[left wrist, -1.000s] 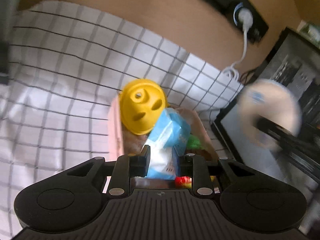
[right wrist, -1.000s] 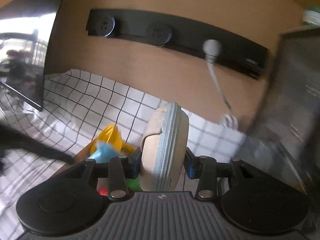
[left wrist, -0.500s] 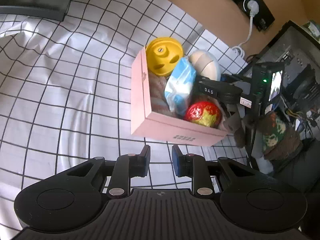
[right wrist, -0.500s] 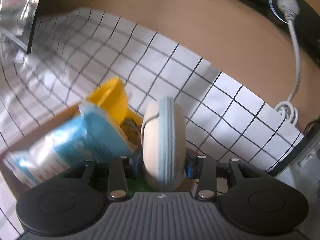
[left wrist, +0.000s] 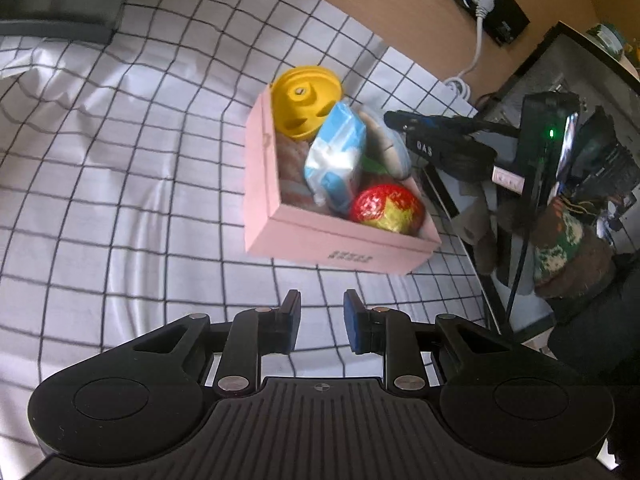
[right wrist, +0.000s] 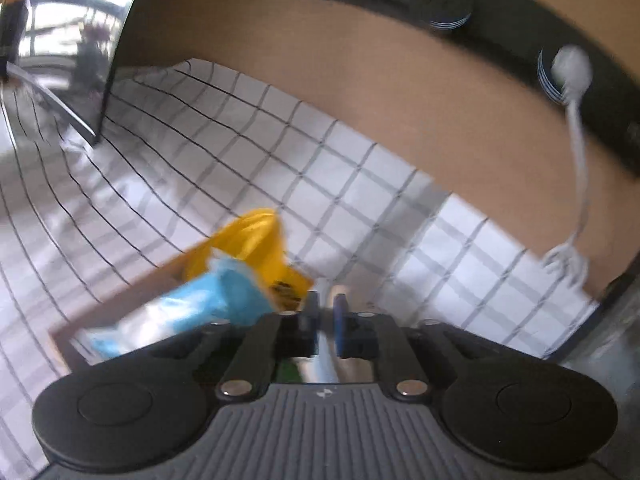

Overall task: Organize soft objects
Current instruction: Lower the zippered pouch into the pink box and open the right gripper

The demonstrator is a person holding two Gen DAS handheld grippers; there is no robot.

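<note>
On right hand-held gripper [left wrist: 404, 122] "DAS", pink box [left wrist: 340, 246] print illegible

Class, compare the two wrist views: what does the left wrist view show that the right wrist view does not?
Only the left wrist view: the whole pink box, a red and gold ball, the beige pouch and the left gripper, empty. Only the right wrist view: a second wall socket. Both: the yellow toy, blue packet, checked cloth and right gripper.
</note>
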